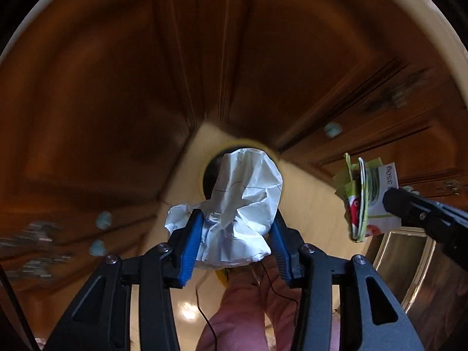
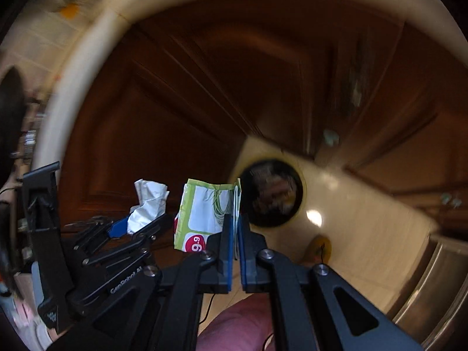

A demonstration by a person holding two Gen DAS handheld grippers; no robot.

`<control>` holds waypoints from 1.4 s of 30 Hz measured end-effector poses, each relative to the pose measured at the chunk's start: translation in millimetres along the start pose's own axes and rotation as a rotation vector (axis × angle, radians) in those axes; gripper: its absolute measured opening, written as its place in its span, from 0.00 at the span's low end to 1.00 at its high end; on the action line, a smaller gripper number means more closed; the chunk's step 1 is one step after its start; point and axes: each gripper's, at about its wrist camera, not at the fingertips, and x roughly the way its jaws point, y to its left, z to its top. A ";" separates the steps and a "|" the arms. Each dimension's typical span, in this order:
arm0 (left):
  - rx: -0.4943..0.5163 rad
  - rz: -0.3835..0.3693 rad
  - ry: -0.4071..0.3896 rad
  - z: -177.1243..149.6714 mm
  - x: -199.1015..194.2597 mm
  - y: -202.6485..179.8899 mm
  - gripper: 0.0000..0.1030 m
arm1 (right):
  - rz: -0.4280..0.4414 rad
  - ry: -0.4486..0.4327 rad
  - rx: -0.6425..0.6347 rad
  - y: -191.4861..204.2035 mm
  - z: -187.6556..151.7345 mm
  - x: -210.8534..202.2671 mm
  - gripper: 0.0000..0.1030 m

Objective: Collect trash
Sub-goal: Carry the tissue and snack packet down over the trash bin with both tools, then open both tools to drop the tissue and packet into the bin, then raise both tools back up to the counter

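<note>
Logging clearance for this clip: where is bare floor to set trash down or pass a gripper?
Bare cream floor lies right of the round bin, bordered by brown cabinets and the steel appliance. It is crowded near the bin: the left gripper holds crumpled white paper over it, the right gripper a green-and-white wrapper beside.

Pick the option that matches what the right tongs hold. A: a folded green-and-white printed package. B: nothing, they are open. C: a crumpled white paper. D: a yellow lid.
A: the right tongs are shut on the folded green-and-white package, while the crumpled white paper sits in the left tongs.
</note>
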 end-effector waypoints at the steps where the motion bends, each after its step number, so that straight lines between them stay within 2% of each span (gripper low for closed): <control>1: -0.007 0.000 0.023 -1.7 19.3 3.9 0.42 | -0.007 0.026 0.017 -7.3 -0.3 22.4 0.03; 5: -0.022 0.004 0.103 -6.2 96.6 15.2 0.43 | -0.037 0.101 0.055 -29.3 -2.7 98.4 0.03; 9: -0.023 -0.012 0.147 -1.1 146.8 20.9 0.44 | -0.044 0.141 0.077 -44.8 -3.8 144.1 0.03; 13: -0.006 -0.015 0.132 11.0 167.4 15.9 0.48 | -0.049 0.168 0.094 -56.4 1.6 178.1 0.04; 15: 0.007 -0.015 0.123 19.3 174.2 15.1 0.61 | -0.048 0.178 0.107 -58.7 6.1 189.1 0.06; 17: 0.016 -0.005 0.111 24.5 175.8 15.9 0.69 | -0.039 0.176 0.115 -61.4 11.8 198.3 0.07; 20: 0.017 0.011 0.108 28.2 177.6 19.6 0.70 | -0.026 0.192 0.124 -63.1 16.9 208.1 0.07; 25: -0.016 0.033 0.118 23.3 174.1 30.8 0.70 | -0.032 0.200 0.119 -63.2 16.9 208.9 0.14; 30: -0.016 0.042 0.130 11.8 166.6 39.0 0.70 | 0.017 0.174 0.142 -65.4 12.6 196.1 0.26; 37: -0.045 0.037 0.125 -3.2 123.0 42.7 0.70 | 0.012 0.154 0.128 -55.7 8.0 161.5 0.26; 42: -0.065 0.007 0.090 -12.1 66.9 31.6 0.70 | -0.006 0.099 0.075 -43.0 1.3 104.7 0.26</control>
